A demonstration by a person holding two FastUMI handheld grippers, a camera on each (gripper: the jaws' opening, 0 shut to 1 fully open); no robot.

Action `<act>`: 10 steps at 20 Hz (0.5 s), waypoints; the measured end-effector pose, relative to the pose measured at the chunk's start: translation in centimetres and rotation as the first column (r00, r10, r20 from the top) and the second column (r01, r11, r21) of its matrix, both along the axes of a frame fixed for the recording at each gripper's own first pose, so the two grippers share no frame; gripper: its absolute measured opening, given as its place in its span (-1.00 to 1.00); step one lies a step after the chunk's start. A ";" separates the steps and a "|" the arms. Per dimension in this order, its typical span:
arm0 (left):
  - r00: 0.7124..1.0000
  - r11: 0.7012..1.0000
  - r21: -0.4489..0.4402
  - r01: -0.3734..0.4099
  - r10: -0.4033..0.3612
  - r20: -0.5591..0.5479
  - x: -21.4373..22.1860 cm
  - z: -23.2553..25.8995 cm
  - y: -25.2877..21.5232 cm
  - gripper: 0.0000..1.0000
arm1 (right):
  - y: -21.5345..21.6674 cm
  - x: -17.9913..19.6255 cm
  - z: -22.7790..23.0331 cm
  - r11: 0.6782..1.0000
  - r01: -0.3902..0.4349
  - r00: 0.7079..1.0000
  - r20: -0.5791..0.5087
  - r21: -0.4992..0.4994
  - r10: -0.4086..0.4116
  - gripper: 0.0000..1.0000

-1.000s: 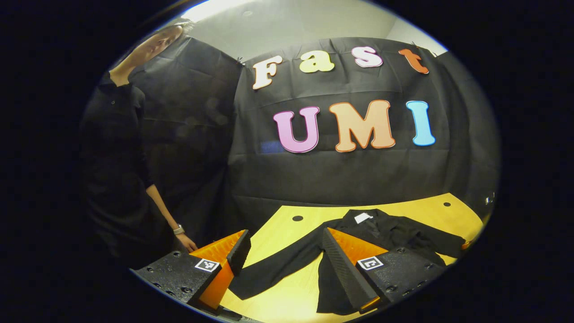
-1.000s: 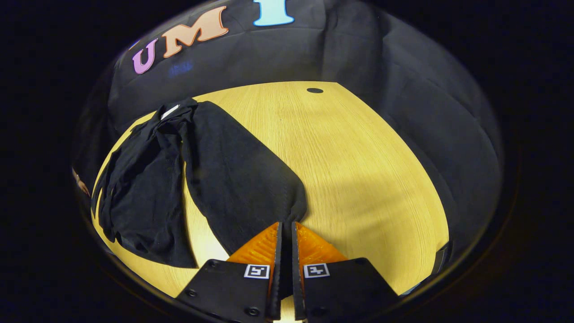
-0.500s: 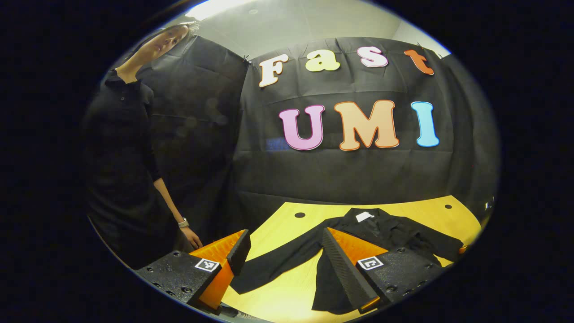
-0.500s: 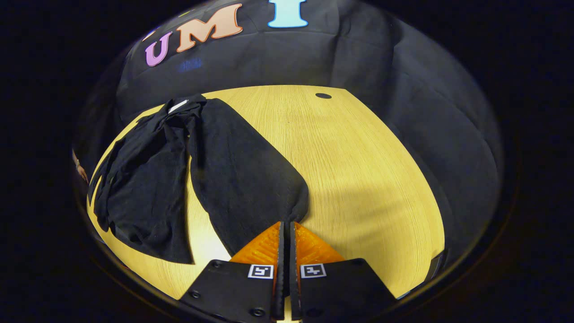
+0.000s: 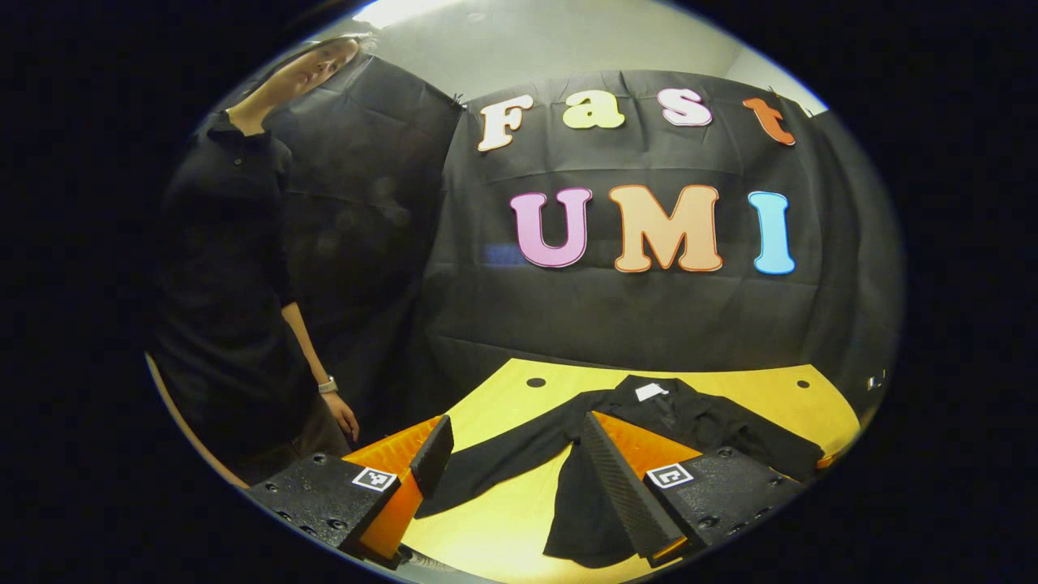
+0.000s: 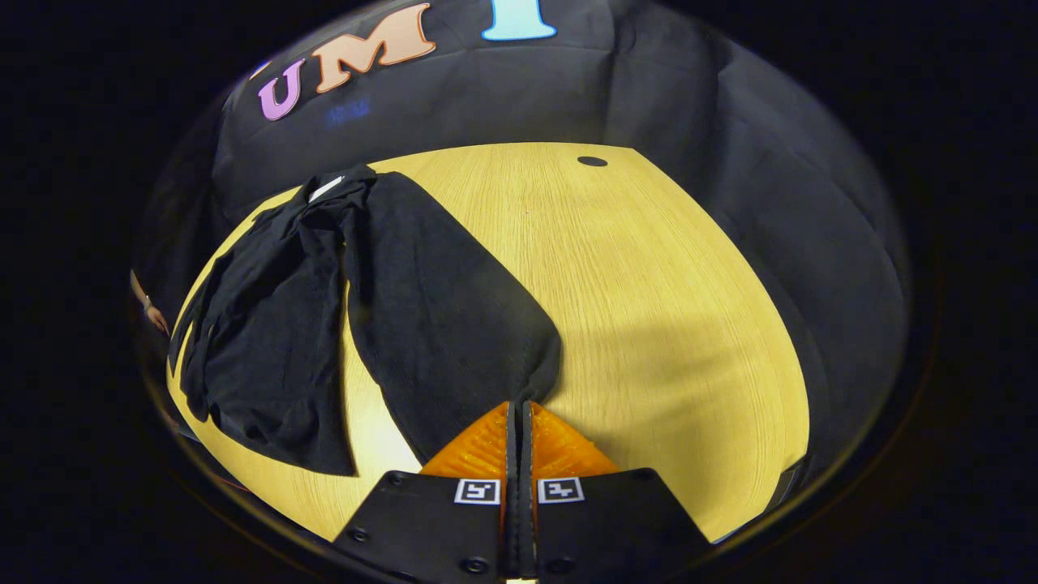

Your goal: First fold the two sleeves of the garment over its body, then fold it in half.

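From the left gripper view, the black garment (image 5: 649, 430) is spread on the tabletop (image 5: 503, 527) with one sleeve (image 5: 503, 462) flung out from its collar, and the left hand-held gripper (image 5: 519, 454) hangs above, fingers wide apart. From the right gripper view, the right hand-held gripper (image 6: 520, 410) is pinched together on the other sleeve's (image 6: 438, 308) cuff, so I'd say no fold is finished yet.

Yellow wood-grain table (image 6: 649, 268); black garment (image 6: 422, 300) lies spread on left part, one sleeve outstretched.
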State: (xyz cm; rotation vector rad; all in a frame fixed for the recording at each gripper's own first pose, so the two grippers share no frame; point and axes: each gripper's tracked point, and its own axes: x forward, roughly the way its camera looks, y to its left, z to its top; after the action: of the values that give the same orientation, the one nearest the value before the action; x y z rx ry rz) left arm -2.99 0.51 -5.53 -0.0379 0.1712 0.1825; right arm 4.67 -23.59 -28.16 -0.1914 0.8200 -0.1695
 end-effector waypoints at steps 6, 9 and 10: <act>1.000 0.999 -0.010 0.030 -0.030 -0.006 1.1 -0.6 -0.1 0.96 | 0.1 0.0 0.0 0.999 0.044 0.999 -0.017 -0.022 -0.045 -0.95; 0.997 0.997 0.001 0.080 -0.080 -0.015 2.1 -0.9 0.2 0.96 | 0.6 0.2 0.8 0.998 0.059 0.998 -0.020 -0.015 -0.059 -0.95; 0.996 0.996 0.011 0.092 -0.092 -0.017 2.6 -0.9 0.6 0.97 | 1.0 0.3 1.2 0.998 0.066 0.998 -0.012 -0.010 -0.066 -0.96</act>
State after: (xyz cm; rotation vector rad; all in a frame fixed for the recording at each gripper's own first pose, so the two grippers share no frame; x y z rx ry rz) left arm -0.40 1.09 -6.41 -0.0163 0.1878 0.0917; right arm 4.93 -22.61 -26.92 -0.1747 0.8388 -0.2345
